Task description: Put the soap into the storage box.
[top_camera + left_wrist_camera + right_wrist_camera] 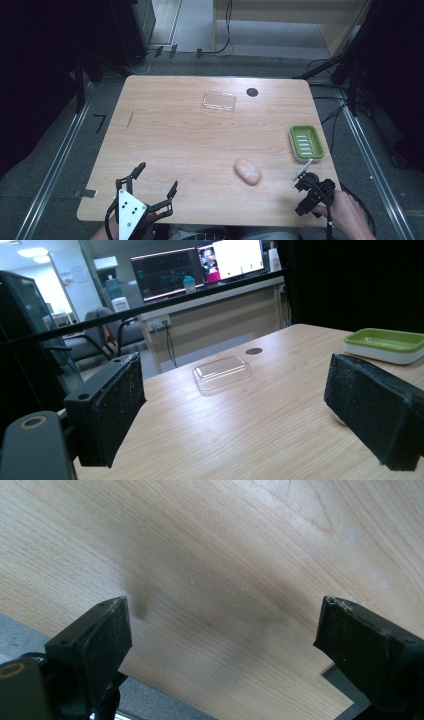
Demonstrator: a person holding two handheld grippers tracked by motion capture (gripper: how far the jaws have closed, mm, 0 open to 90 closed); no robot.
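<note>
High view, and the pink soap bar (247, 171) is what sits nearest my tools: it lies bare on the wooden table (175, 145), in the near right part, with its long axis running slantwise from far-left to near-right. It rests flat, with nothing on it or against it. Just beyond it to the right is the green soap dish (306, 142), close to the table's right edge and clear of the bar (a gap of bare wood between them). Farther back, near the far edge, lies a clear plastic lid (219, 101), and just to its right a small dark round hole (252, 92) in the tabletop. Nothing stands between the bar and either of my tools.

My right gripper (302, 187) hangs at the near right corner, to the right of the bar and a little nearer to me, well apart from it. In the right gripper view its jaws stand wide, with only wood grain and the table's edge between them, so it holds nothing.

My left gripper (157, 180) is over the near left part of the table, well apart from the bar, jaws spread wide and empty. In the left gripper view I look across the table between the pads: the clear lid (222, 372) straight ahead, the green dish (385, 344) off to the right.
</note>
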